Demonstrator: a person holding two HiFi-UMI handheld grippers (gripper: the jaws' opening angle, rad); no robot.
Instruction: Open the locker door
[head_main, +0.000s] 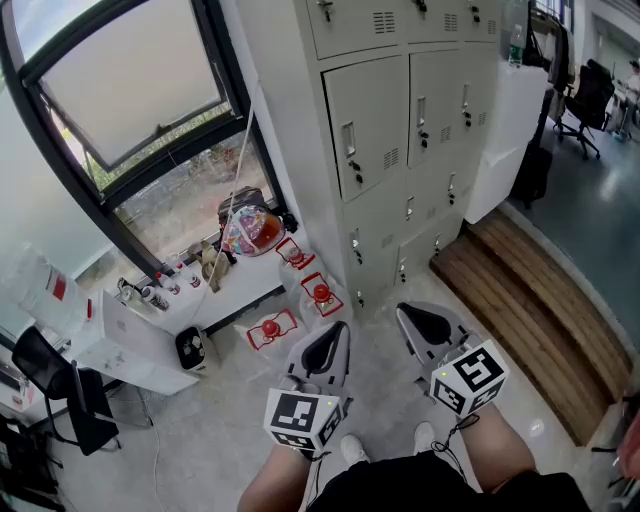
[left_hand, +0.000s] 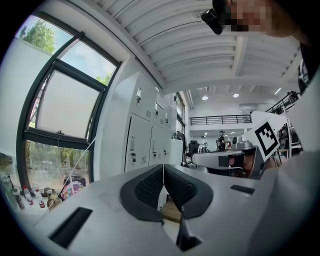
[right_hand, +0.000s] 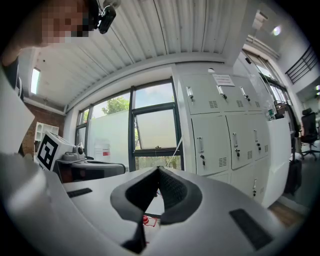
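Observation:
A bank of pale grey lockers (head_main: 400, 130) stands ahead against the wall, every door closed. Each door has a vertical handle (head_main: 349, 140) with a keyed lock under it. The lockers also show in the left gripper view (left_hand: 142, 145) and the right gripper view (right_hand: 220, 130). My left gripper (head_main: 333, 335) is held low at waist height, well short of the lockers, its jaws shut with nothing between them (left_hand: 163, 167). My right gripper (head_main: 408, 315) is beside it, also shut and empty (right_hand: 158, 171). Both point level toward the lockers.
A large dark-framed window (head_main: 130, 110) is at the left. Below it a low white ledge (head_main: 215, 295) holds small bottles and a colourful bag (head_main: 252, 230). Red wire items (head_main: 320, 293) lie on the floor near the lockers. A wooden step (head_main: 540, 300) runs along the right; office chairs (head_main: 585, 100) stand beyond.

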